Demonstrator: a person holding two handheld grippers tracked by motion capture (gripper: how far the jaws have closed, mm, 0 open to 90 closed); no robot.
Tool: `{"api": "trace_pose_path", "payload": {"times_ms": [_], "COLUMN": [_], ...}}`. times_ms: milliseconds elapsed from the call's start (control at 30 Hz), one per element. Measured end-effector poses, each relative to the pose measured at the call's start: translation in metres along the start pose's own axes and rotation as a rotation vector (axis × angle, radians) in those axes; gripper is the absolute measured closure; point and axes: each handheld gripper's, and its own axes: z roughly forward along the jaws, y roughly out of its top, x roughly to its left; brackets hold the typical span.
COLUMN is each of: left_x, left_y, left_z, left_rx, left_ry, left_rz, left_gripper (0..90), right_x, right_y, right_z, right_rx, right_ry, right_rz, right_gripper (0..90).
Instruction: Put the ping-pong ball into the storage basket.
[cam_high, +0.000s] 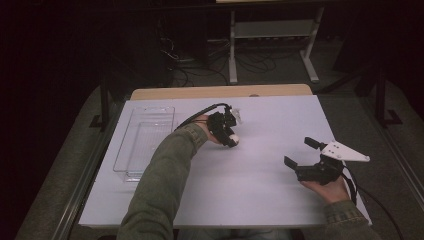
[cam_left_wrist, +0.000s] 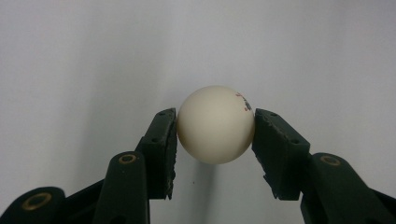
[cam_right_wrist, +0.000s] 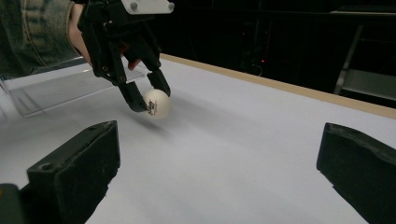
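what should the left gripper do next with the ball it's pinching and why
Probably lift the ball a little and carry it toward the clear tray. The left gripper has its fingers pressed on both sides of the ball, right at the white table, so the grasp looks set. The right gripper waits open, apart.

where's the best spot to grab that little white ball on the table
Across its widest middle, coming from above with one pad on each side. The small white round ball has no handle or flat face, so only opposite points on its equator hold it. The left gripper is shut on it exactly that way.
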Motion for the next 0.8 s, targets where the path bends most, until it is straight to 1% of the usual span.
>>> {"api": "trace_pose_path", "payload": {"times_ms": [67,233,267,300,433,500,800], "left_x": [-0.001,-0.004,-0.004,-0.004,-0.005,-0.007,-0.01], "left_y": [0.0,0.0,0.0,-0.001,-0.002,-0.002,-0.004], "left_z": [-0.003,-0.011,-0.011,-0.017,-0.022,-0.027,-0.039], "left_rx": [-0.002,-0.003,-0.003,-0.013,-0.021,-0.021,-0.016], "left_ry": [0.005,0.014,0.014,0.019,0.021,0.023,0.037], "left_rz": [-0.002,0.013,0.013,0.005,0.007,0.011,0.015], "left_gripper": [50.7,50.7,50.7,50.7,50.7,50.7,50.8], "right_x": [0.0,0.0,0.0,0.0,0.001,0.001,0.001], "right_y": [0.0,0.0,0.0,0.0,0.0,0.0,0.0], "right_z": [0.0,0.0,0.0,0.0,0.0,0.0,0.001], "right_rx": [0.0,-0.004,-0.004,-0.004,0.0,0.003,0.009], "right_ry": [-0.002,-0.009,-0.009,-0.009,-0.004,-0.004,-0.005], "right_rz": [-0.001,0.0,0.0,0.001,-0.001,0.001,0.0], "right_gripper": [0.0,0.0,0.0,0.0,0.0,0.0,0.0]}}
